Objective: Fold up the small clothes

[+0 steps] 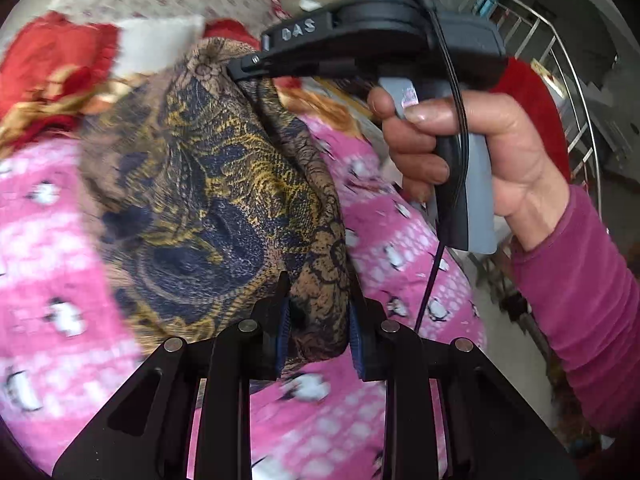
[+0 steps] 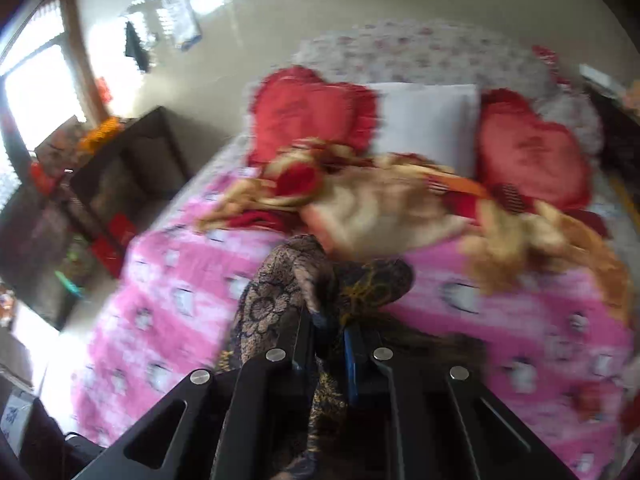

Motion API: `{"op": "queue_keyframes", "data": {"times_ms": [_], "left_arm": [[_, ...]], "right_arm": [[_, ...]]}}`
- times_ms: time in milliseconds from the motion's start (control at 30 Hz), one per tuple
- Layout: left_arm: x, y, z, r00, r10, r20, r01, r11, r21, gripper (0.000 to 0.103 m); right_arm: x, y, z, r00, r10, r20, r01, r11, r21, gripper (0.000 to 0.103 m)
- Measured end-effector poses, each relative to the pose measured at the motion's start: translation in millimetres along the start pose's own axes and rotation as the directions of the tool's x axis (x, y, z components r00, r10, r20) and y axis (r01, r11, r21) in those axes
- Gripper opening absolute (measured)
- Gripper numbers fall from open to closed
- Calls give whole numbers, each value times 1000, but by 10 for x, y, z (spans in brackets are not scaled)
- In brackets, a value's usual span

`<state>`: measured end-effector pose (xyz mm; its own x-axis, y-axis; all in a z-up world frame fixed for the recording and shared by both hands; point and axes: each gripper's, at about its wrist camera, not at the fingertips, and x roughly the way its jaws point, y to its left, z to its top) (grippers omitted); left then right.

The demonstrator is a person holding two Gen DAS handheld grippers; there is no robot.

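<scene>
One patterned brown garment (image 1: pixel 224 184) hangs between two grippers above the pink bedspread (image 1: pixel 52 248). The left gripper (image 1: pixel 316 320) pinches its lower edge; the right gripper (image 2: pixel 328 332) clamps the opposite end. Beyond the right gripper lie two red heart cushions (image 2: pixel 308 112) and one white pillow (image 2: pixel 428 120).

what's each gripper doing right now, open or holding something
Left gripper: closed on the brown patterned cloth.
Right gripper: closed on the same cloth, at another edge.
</scene>
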<state>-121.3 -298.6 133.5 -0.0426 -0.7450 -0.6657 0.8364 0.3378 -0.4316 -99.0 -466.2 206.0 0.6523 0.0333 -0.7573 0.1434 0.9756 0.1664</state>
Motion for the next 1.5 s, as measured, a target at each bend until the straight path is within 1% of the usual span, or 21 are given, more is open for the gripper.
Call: {"op": "queue_keyframes", "data": {"times_ms": [100,200,233,267,333,367,400,467,567,633,667,700,867,967,1033,1200,1233,1267,1333,1367,1500], "left_arm": [[496,-16,-24,996,-27,-85,24,999,-35,23],[703,11,-32,987,-11,-161,1,998,-62,24],[665,11,-18,986,0,-164,-10,998,-58,29],[563,-15,1,989,-3,-147,-4,999,-47,41],[259,-35,16,995,6,-95,-8,1000,-19,57],[107,-16,24,998,19,-62,-20,1000,-7,65],[-52,19,14,999,40,-25,-39,999,4,68],[-226,108,-19,995,96,14,-96,995,8,72],[-170,386,-65,979,203,-13,-203,979,-21,72],[-63,579,-137,975,216,-47,-219,971,-95,72],[-75,628,-154,975,213,-56,-219,968,-119,72],[-35,700,-203,973,221,-72,-229,963,-139,72],[213,799,-317,962,245,-121,-261,955,-138,72],[362,794,-331,953,263,-149,-283,950,-131,72],[328,771,-300,958,258,-125,-274,952,-134,72],[336,689,-168,953,288,-95,-298,948,-115,72],[369,684,-140,946,309,-97,-318,942,-106,72],[379,678,-140,942,321,-98,-330,939,-101,72],[406,659,-127,932,348,-100,-357,930,-89,72],[405,650,-133,930,354,-98,-362,928,-83,72],[418,663,-151,920,378,-99,-385,921,-62,72]], "right_arm": [[46,-470,-246,996,-81,-40,83,995,52,11],[288,-847,-545,979,-175,-107,187,977,105,11],[320,-949,-623,973,-194,-124,209,970,127,11],[318,-1073,-690,975,-180,-132,202,963,180,11],[231,-1231,-759,992,-94,-88,116,951,288,27],[136,-1265,-782,997,-57,-42,68,940,334,47],[59,-1257,-780,999,-33,-4,32,934,355,57],[-63,-1148,-752,997,45,67,-66,935,350,58],[39,-840,-719,994,108,30,-112,955,276,58],[236,-700,-744,994,104,-23,-95,965,246,55],[332,-634,-769,997,64,-44,-53,974,222,24],[357,-602,-783,999,2,-47,7,979,205,10],[95,-685,-783,993,-115,24,108,974,198,7],[323,-747,-846,995,-81,-66,93,975,203,7],[264,-768,-842,994,-96,-54,105,974,198,13],[-40,-853,-702,990,-115,77,88,952,292,63],[7,-849,-667,991,-112,69,87,952,293,64],[113,-837,-634,994,-99,39,84,955,286,62],[327,-810,-606,995,-98,-17,99,965,244,17],[392,-799,-608,989,-142,-29,145,964,222,9],[572,-1003,-684,964,-254,-72,264,928,262,8]]}}
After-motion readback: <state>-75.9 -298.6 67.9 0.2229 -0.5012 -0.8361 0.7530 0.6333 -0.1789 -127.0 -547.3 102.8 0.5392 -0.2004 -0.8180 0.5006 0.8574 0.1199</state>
